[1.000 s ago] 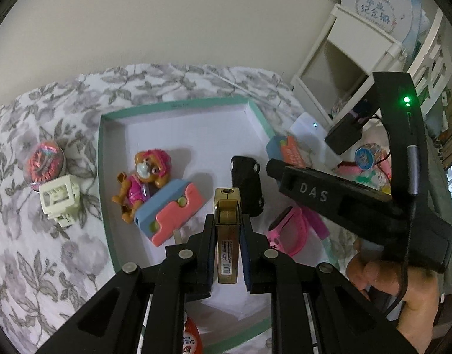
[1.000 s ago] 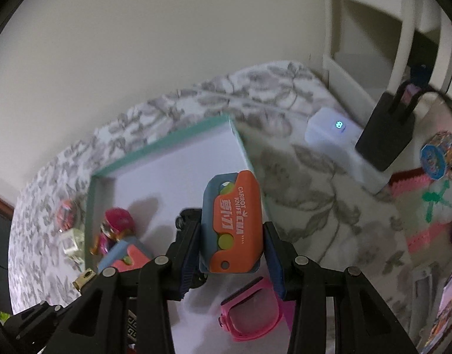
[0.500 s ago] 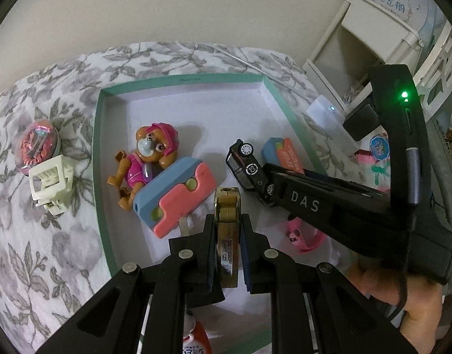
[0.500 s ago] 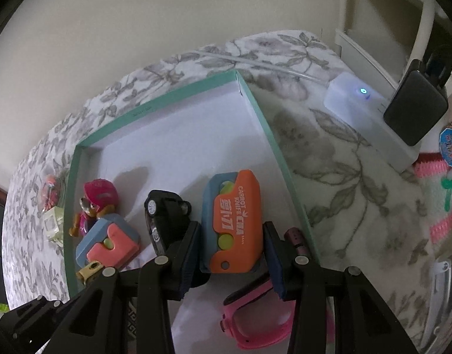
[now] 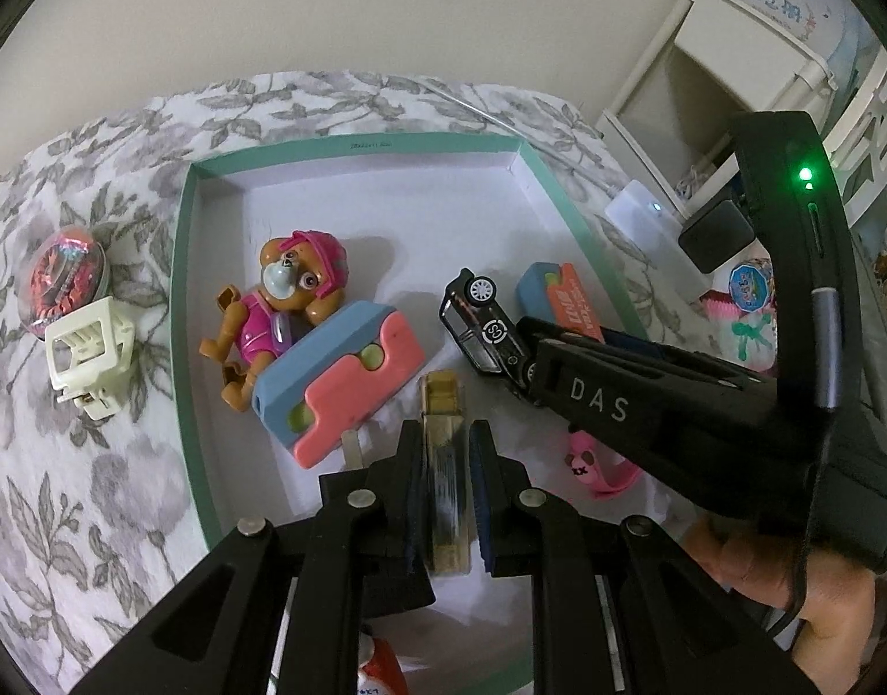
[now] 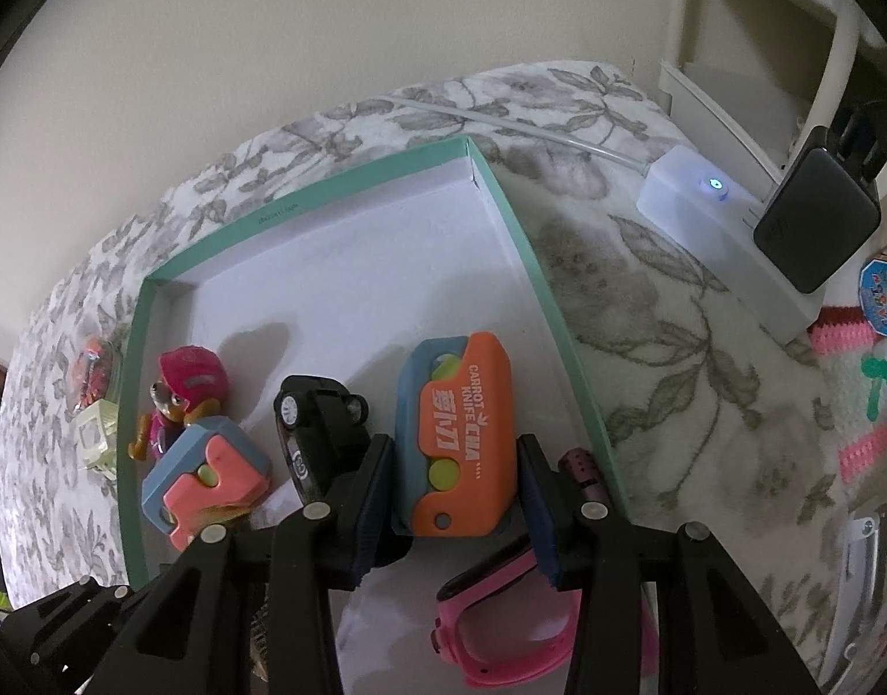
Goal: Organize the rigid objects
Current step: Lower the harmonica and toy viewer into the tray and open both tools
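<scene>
Both grippers low over the teal-rimmed box point(image 5: 180, 301), white floor, sitting on a grey floral bedcover point(image 5: 84, 498). Left gripper point(image 5: 446, 446): fingers almost together but jaws just starting to part, gold lighter point(image 5: 443, 463) between the pads, small gaps visible each side, blurred, grip uncertain; lighter lies lengthwise near the box's near edge, just right of the pink-and-blue carrot knife point(image 5: 339, 382). Right gripper point(image 6: 458, 463): fingers partly spread around the orange-and-blue carrot knife point(image 6: 458, 434), gap visible at the right pad, left pad near touching; knife flat on the box floor near the right wall. Also in the box: pup figure point(image 5: 281, 301) on its back at left, partly under the pink-and-blue knife; black toy car point(image 5: 484, 324) tipped on its side between the two knives, touching the right gripper's left finger; pink watch point(image 6: 501, 619) at the near edge under the right gripper. Outside the box, left: cream plastic clip point(image 5: 87, 347) and a clear capsule with red contents point(image 5: 64, 278), touching each other. Outside, right: white power strip point(image 6: 727, 231) with blue LED and black adapter point(image 6: 814, 226) plugged in. Hand point(image 5: 779, 585) on the right gripper's handle, seen from the left wrist view.
</scene>
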`<state>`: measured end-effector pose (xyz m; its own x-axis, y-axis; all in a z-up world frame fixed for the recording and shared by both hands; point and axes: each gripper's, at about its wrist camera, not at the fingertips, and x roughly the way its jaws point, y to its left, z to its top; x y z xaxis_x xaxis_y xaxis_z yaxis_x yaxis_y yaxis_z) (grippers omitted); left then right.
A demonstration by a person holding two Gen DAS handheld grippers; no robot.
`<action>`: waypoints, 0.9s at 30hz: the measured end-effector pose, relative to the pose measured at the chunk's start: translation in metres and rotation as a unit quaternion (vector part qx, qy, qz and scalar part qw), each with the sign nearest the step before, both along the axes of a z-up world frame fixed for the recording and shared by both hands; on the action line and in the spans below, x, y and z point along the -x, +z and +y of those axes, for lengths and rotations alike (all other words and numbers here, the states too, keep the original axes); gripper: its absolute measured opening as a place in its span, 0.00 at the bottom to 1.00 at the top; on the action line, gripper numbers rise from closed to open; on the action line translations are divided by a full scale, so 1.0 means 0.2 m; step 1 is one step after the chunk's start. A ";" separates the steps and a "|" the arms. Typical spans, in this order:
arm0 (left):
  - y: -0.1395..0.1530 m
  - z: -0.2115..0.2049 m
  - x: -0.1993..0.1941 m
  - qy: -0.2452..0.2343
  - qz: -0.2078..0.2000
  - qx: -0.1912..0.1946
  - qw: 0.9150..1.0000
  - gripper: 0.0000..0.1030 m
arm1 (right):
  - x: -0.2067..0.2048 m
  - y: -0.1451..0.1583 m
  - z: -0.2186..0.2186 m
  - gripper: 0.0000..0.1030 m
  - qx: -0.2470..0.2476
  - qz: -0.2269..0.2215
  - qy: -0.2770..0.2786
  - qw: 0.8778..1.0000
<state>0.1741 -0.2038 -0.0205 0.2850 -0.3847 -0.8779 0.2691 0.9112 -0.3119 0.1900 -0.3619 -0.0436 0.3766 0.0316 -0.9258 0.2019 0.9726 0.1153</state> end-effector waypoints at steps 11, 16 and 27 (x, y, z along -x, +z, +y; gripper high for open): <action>0.10 0.04 0.01 0.010 -0.009 0.009 1.000 0.36 | -0.01 0.05 0.02 0.56 0.018 0.012 0.005 1.000; 0.18 0.10 0.01 0.023 -0.026 0.016 0.999 0.41 | 0.01 0.17 0.02 0.56 0.022 -0.018 0.007 1.000; 0.33 0.36 0.00 0.100 -0.064 0.027 0.993 0.50 | 0.07 0.48 0.11 0.60 0.041 -0.097 0.026 0.994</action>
